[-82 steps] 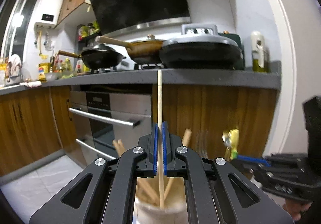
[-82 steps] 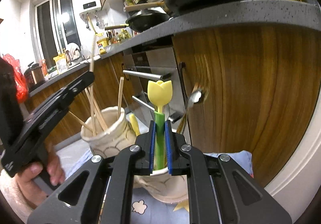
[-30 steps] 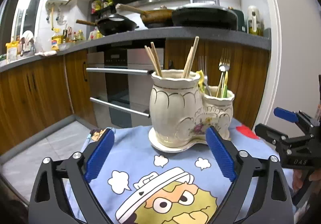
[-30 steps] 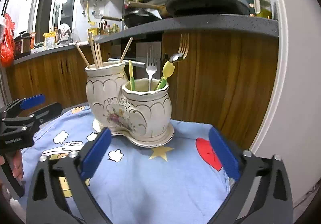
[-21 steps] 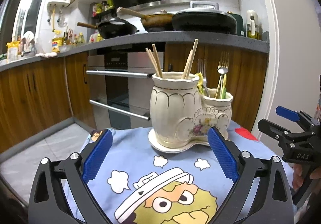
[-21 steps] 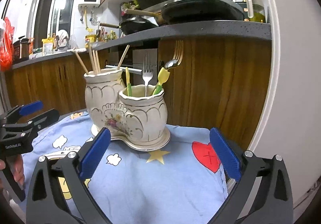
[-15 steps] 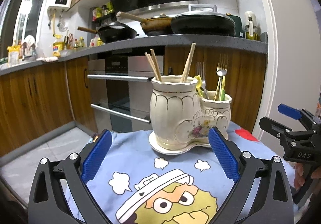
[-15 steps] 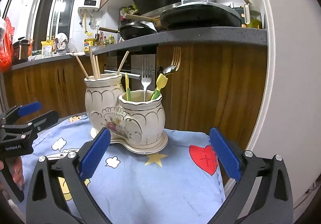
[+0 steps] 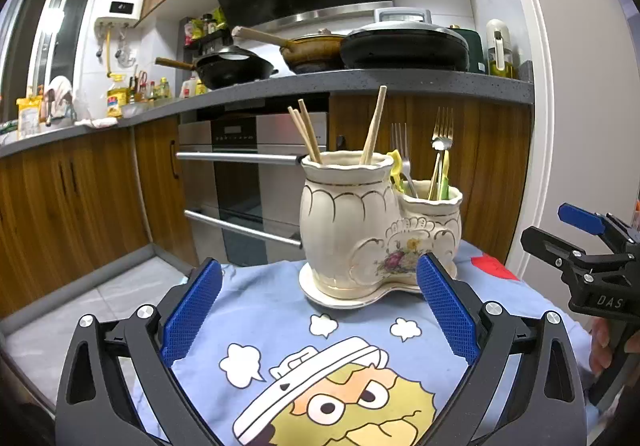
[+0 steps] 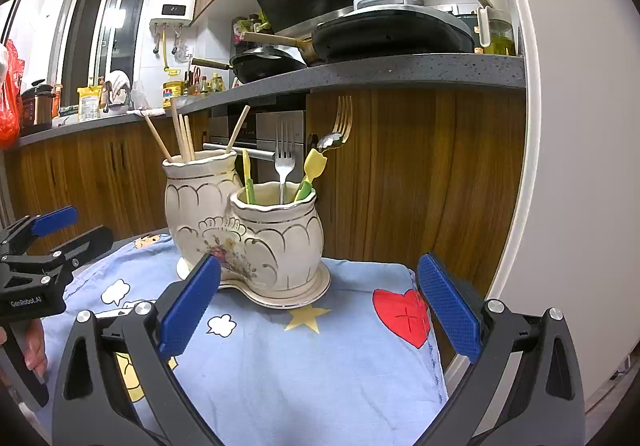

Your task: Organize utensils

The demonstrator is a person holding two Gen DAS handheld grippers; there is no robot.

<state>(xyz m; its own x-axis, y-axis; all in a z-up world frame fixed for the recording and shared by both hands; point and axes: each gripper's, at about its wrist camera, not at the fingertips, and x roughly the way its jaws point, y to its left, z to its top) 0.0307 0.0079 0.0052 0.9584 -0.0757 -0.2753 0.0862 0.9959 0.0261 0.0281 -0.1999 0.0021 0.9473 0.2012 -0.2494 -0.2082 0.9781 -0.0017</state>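
Note:
A cream ceramic double holder (image 9: 360, 230) (image 10: 240, 230) stands on its saucer on the blue cartoon cloth (image 9: 280, 346) (image 10: 280, 358). Its taller pot holds several wooden chopsticks (image 9: 374, 126) (image 10: 182, 134). The shorter pot holds forks (image 10: 285, 154), a spoon (image 10: 330, 142) and yellow-green utensils (image 10: 314, 170). My left gripper (image 9: 318, 306) is open and empty, a short way in front of the holder. My right gripper (image 10: 318, 306) is open and empty too, facing the shorter pot. Each gripper also shows at the edge of the other's view.
Behind the small cloth-covered table are wooden kitchen cabinets (image 9: 80, 198), an oven (image 9: 248, 182) and a grey counter (image 10: 400, 70) with pans. A white door frame (image 10: 532, 166) stands on the right. A hand (image 10: 34, 346) holds the left gripper's handle.
2.7 s ago the left gripper was shut on a chopstick and the right on the yellow-green utensil above the pots. Both let go, opened, and have backed away from the holder.

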